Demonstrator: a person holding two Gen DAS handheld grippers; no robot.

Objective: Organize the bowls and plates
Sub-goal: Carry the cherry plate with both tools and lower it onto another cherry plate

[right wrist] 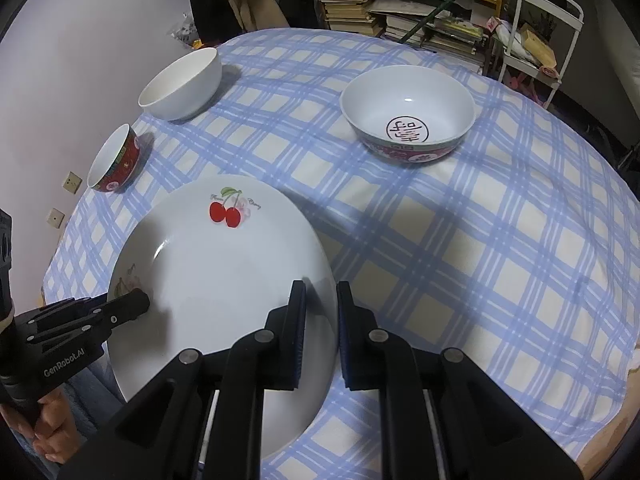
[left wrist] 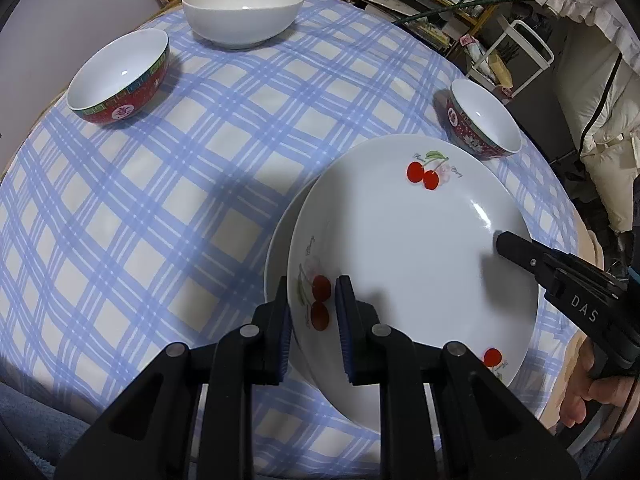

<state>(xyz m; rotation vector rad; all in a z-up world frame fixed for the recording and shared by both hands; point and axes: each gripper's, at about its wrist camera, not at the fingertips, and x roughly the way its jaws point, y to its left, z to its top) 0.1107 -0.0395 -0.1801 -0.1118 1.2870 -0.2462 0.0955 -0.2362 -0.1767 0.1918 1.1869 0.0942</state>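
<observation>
While both grippers pinch opposite rims of the plate (left wrist: 400, 248), left gripper (left wrist: 312, 320) and right gripper (right wrist: 320, 332), a second plate (left wrist: 276, 252) sits right underneath.

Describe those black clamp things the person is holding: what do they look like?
Both are matte black plastic. The left gripper and right gripper have flat fingers with blue ribbed pads and silver pivot pins. White lettering reads "DAS" on the right one, "GenRobot.AI" on the left. Each has a handle; no sleeves show.

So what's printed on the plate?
Red cherries with green leaves on the white plate; clearest in the right wrist view.
</observation>
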